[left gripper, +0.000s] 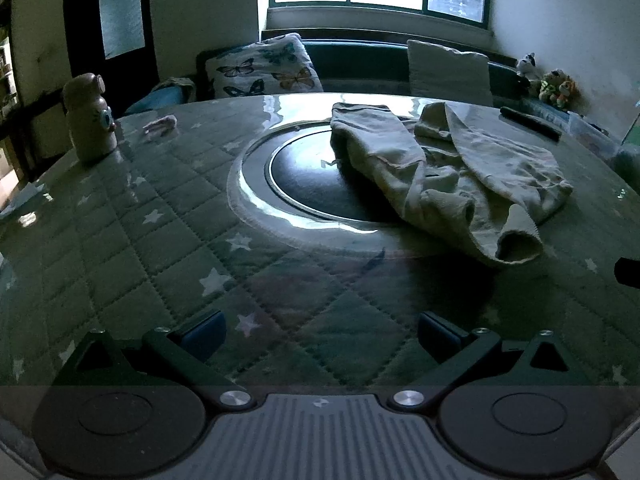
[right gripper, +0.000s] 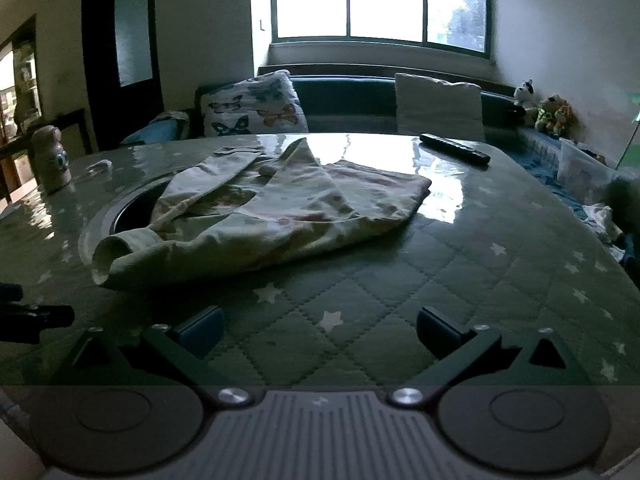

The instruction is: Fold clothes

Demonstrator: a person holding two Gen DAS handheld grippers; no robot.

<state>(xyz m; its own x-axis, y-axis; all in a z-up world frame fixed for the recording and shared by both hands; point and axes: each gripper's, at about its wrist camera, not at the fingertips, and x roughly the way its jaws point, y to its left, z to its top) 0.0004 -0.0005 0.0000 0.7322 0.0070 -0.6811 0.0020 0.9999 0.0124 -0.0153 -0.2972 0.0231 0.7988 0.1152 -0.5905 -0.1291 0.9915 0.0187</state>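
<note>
Left claw [left gripper: 320, 336] and right claw [right gripper: 320, 332] both spread, empty, above worktop [right gripper: 400, 292] near edge; pale printed top [right gripper: 280, 216] crumpled mid-worktop, cuff toward near edge.

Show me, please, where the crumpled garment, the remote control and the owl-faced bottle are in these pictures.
crumpled garment [right gripper: 288, 216]: right wrist view, on the middle of its body.
remote control [right gripper: 455, 148]: right wrist view, on its middle.
owl-faced bottle [left gripper: 89, 120]: left wrist view, on its body beside the eye.
</note>
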